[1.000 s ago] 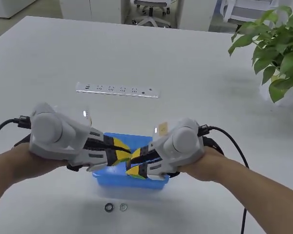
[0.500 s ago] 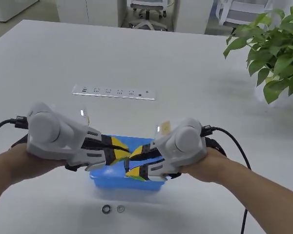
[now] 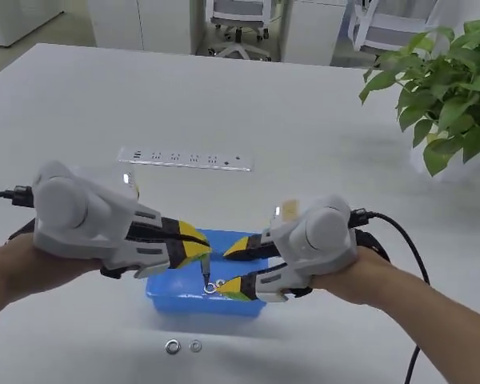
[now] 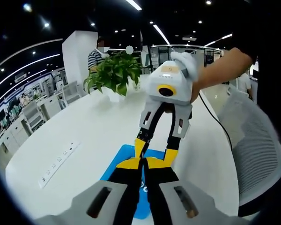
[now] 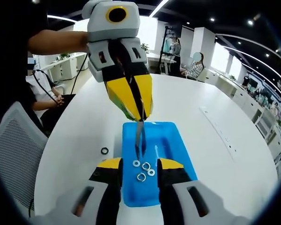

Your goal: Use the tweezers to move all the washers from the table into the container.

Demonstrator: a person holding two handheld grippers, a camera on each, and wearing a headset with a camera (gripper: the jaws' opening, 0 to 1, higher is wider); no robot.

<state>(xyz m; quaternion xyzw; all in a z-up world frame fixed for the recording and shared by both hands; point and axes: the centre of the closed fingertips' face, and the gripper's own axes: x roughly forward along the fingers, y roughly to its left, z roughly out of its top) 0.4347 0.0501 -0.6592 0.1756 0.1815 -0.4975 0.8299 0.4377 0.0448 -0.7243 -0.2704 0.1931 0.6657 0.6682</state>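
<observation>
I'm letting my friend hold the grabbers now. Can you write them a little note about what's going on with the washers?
Left gripper: shut on the thin metal tweezers, with the tips pointing down into the blue plastic container.
Right gripper: fingers open, holding nothing, hovering at the container.
Done: four small round metal washers lie in the container.
Left to do: two more sit on the white table just in front of the container, a dark washer and a silvery washer. Pick each up with the tweezers and drop it in.
</observation>
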